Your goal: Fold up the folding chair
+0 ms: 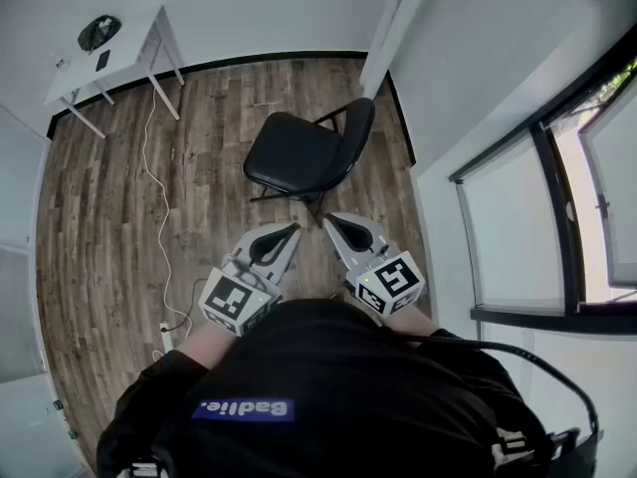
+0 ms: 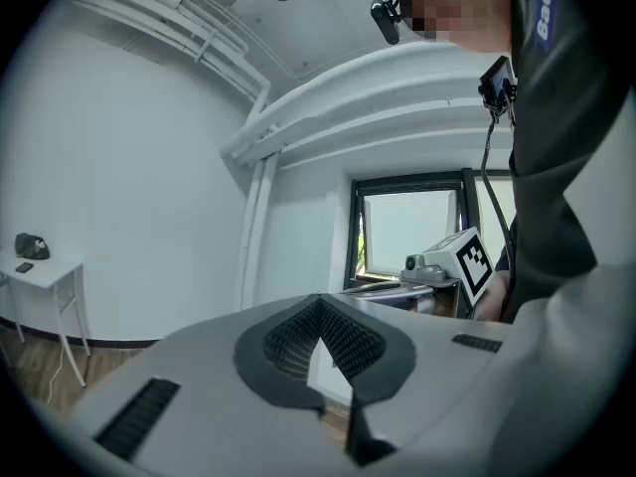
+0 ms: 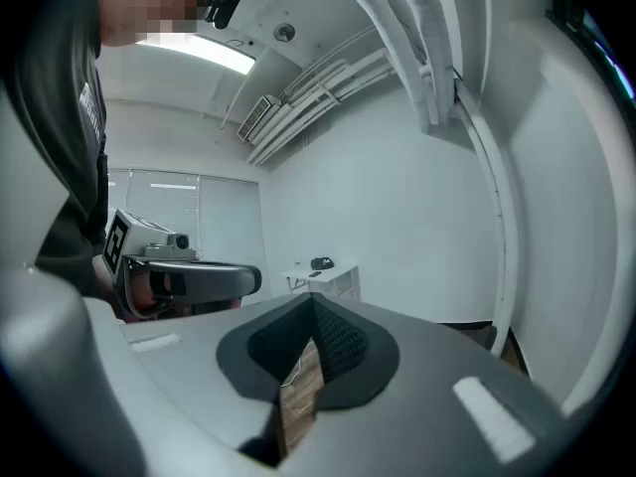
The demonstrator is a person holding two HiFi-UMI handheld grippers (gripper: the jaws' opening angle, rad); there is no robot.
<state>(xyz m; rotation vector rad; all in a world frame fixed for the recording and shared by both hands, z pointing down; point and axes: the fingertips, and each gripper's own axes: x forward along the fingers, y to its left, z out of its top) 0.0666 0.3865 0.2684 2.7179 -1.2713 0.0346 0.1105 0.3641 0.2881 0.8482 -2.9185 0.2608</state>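
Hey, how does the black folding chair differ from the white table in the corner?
The chair is black; the table is white with thin legs. The chair stands out on the open floor, while the table sits close to the wall. The chair's seat is bare and unfolded; the table carries a round dark object. Both stand upright on the wood floor.

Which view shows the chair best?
The head view: the whole chair shows, standing unfolded on the floor. The left gripper view and the right gripper view look at the walls and show no clear part of it.
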